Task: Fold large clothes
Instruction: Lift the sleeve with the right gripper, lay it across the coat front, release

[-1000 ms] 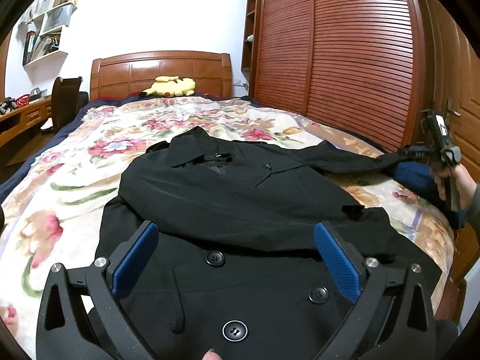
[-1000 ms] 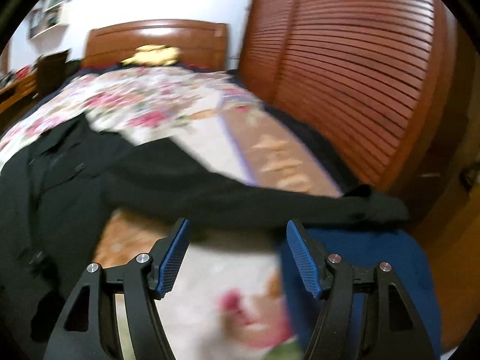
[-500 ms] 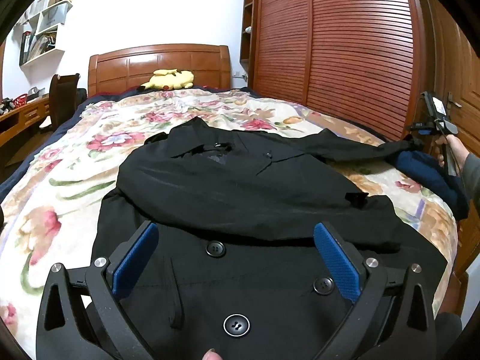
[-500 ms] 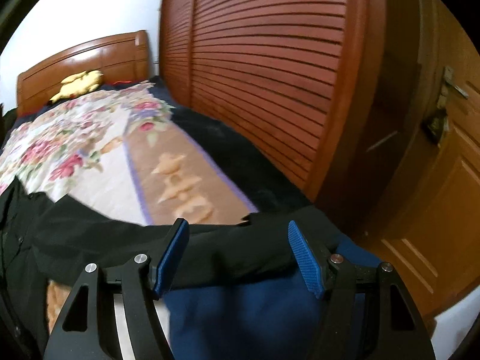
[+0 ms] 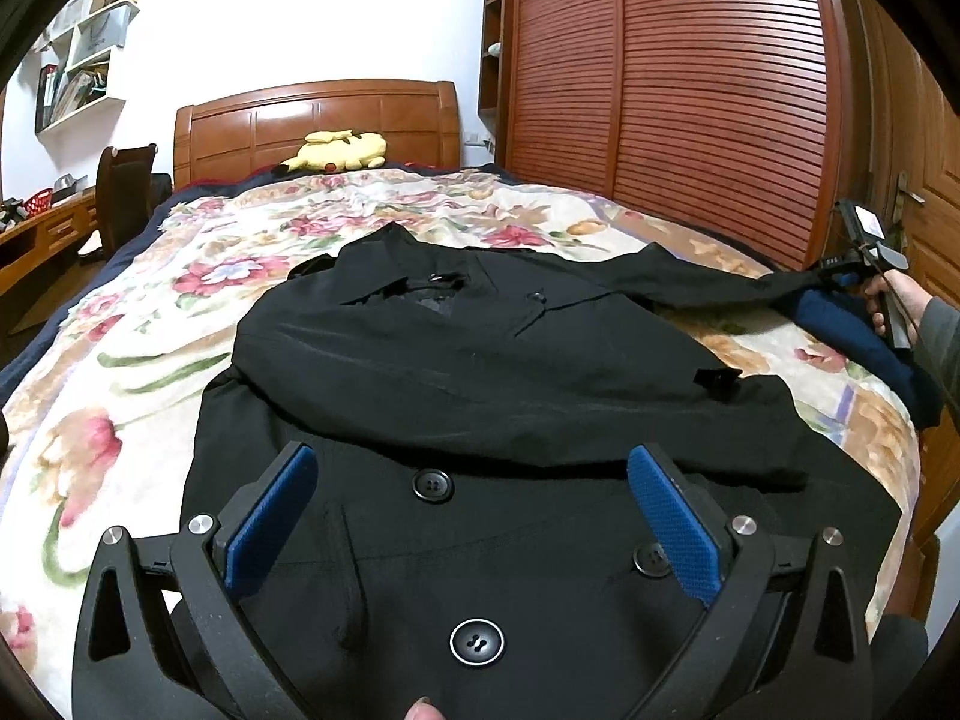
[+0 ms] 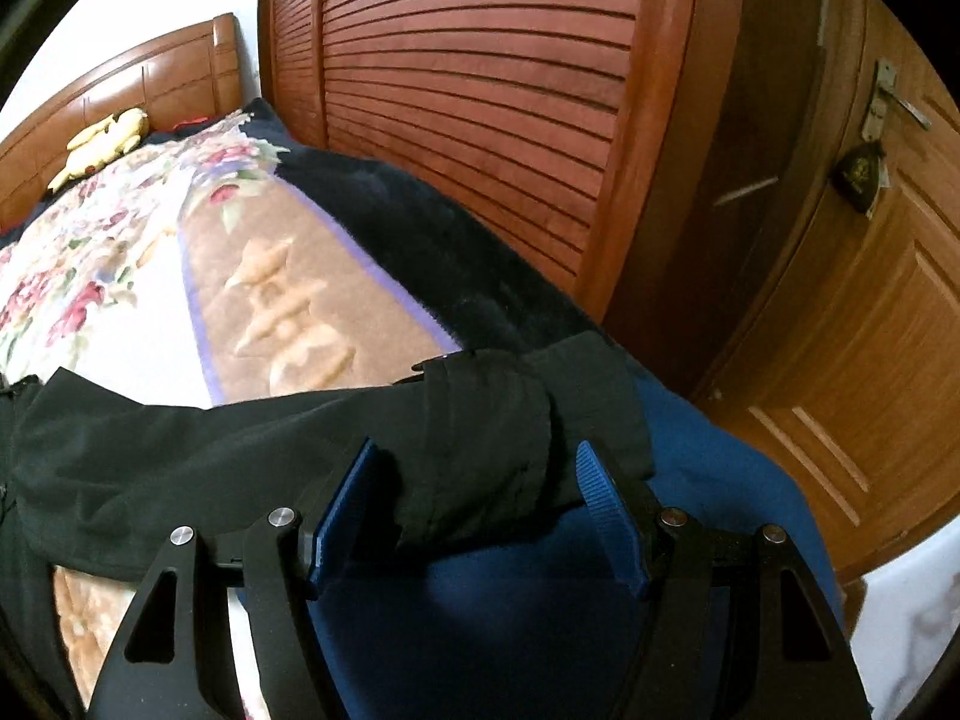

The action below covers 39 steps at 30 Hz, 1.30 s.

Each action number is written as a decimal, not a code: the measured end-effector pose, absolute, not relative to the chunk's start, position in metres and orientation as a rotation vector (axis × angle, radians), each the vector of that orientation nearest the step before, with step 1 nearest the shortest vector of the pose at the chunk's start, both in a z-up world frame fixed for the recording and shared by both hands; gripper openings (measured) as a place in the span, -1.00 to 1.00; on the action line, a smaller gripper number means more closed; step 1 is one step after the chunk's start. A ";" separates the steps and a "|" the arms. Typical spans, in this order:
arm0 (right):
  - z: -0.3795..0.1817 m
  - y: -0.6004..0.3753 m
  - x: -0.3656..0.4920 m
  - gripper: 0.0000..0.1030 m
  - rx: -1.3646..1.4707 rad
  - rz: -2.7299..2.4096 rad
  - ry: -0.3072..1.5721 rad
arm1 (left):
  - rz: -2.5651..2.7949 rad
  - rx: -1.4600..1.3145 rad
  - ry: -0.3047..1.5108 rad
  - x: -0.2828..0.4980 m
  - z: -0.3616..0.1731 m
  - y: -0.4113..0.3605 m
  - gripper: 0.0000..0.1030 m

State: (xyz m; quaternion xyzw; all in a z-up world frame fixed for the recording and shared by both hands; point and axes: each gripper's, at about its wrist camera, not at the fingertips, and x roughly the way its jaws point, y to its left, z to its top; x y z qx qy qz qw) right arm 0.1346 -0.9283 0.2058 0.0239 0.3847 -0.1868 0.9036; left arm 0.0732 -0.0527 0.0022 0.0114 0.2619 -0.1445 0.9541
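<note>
A black double-breasted coat [image 5: 480, 360] lies front-up on the bed, one sleeve folded across its chest. Its other sleeve [image 5: 708, 294] stretches out to the bed's right edge. My left gripper [image 5: 471, 516] hovers open above the coat's buttoned lower front, with nothing between its blue pads. In the right wrist view my right gripper [image 6: 474, 498] straddles the sleeve's cuff [image 6: 480, 420]. Its jaws are closing, the cuff bunched between them, and the pads are not clamped on it. In the left wrist view a hand [image 5: 894, 300] holds that gripper at the far right.
A floral blanket [image 5: 150, 330] covers the bed, with a dark blue blanket [image 6: 540, 630] under the cuff at the right edge. A yellow plush toy [image 5: 336, 150] lies by the headboard. A slatted wardrobe [image 5: 690, 90] and a door [image 6: 870, 300] stand close on the right; a chair [image 5: 123, 192] on the left.
My right gripper has slid right along the outstretched sleeve to its cuff, rolled somewhat, and its jaws have narrowed around the cuff. The left gripper has stayed put.
</note>
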 end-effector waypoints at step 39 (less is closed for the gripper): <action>0.288 -0.608 0.044 -0.86 -0.388 0.238 0.454 | -0.266 -0.021 0.528 0.063 0.005 -0.016 1.00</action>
